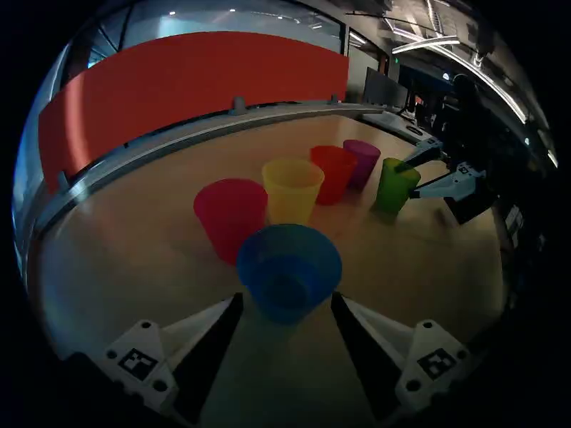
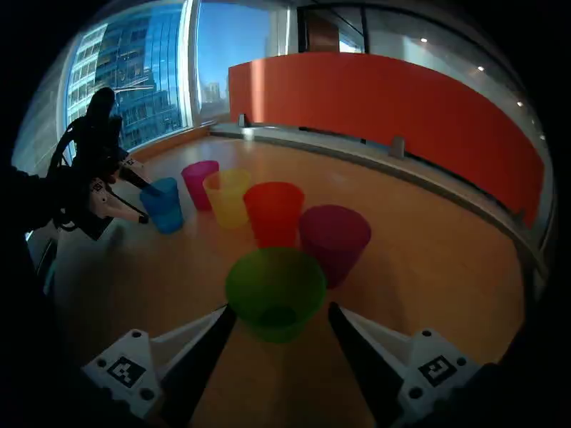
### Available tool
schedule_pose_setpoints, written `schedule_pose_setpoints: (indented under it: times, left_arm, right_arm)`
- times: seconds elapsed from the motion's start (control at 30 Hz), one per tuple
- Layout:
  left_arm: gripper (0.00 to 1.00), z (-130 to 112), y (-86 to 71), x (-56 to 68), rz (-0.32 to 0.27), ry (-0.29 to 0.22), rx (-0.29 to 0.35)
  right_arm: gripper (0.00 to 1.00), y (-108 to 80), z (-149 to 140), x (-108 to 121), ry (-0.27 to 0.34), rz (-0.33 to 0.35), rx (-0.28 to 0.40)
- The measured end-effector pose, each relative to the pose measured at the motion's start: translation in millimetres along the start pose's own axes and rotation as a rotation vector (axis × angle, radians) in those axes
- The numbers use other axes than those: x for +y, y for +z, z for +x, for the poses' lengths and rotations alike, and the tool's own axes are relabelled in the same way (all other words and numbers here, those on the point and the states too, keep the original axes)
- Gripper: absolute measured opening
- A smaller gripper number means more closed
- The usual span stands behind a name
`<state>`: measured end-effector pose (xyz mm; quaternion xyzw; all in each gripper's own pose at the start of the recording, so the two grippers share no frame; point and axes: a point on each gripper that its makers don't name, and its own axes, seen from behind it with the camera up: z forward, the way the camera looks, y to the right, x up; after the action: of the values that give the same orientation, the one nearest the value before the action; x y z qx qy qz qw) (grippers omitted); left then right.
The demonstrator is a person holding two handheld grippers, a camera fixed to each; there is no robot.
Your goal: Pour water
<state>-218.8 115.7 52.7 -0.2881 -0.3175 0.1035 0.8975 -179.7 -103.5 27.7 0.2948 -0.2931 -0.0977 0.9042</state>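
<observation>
Looks like grasp step — left hand-held gripper (image 1: 287, 296) straddles blue cup (image 1: 289, 264), right hand-held gripper (image 2: 280, 307) straddles green cup (image 2: 276, 285); whether clamped, cannot tell. Next likely: firm grip, lift, tilt.

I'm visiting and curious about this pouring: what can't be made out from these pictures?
- Water: the blue cup in the left gripper view and the green cup in the right gripper view are murky inside; no level is readable.
- Grip: whether the left gripper or the right gripper presses its cup; the cup bodies cover the contact.
- Person: backlit by the window in the right gripper view, only a silhouette.
</observation>
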Motion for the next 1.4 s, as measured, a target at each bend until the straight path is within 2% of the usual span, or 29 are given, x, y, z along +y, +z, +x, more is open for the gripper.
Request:
schedule_pose_setpoints:
  times: [0.3, 0.67, 0.73, 0.8, 0.87, 0.93, 1.1, 1.4]
  left_arm:
    - [0.92, 2.1, 9.6, 2.1, -0.006, 0.007, -0.010]
    - [0.92, 7.2, 17.2, 1.3, -0.012, -0.011, -0.012]
    - [0.92, 6.8, 18.3, 0.0, -0.005, -0.007, -0.015]
    - [0.92, 6.0, 19.1, -1.6, 0.005, 0.000, -0.019]
    - [0.90, 5.8, 18.9, -2.6, 0.013, 0.011, -0.018]
    - [0.82, 5.8, 18.7, -1.8, 0.015, 0.020, -0.017]
    - [0.81, 5.4, 18.3, 1.0, 0.016, 0.040, -0.020]
    - [0.80, 5.7, 16.0, 5.9, 0.000, 0.037, -0.025]
  right_arm:
    - [1.00, 9.6, 1.2, -2.3, -0.003, 0.011, -0.009]
    - [1.00, 14.6, 6.0, -3.3, 0.002, 0.019, -0.008]
    - [0.98, 14.7, 6.8, -3.5, 0.003, 0.021, -0.006]
    - [0.92, 14.9, 7.5, -3.5, 0.004, 0.022, -0.004]
    - [0.90, 15.7, 7.5, -2.8, 0.004, 0.020, -0.001]
    - [0.89, 16.2, 7.5, -2.6, 0.002, 0.021, 0.004]
    - [0.89, 15.4, 9.3, -3.6, 0.008, 0.028, 0.014]
    - [0.89, 8.5, 15.2, -3.4, 0.012, 0.029, 0.033]
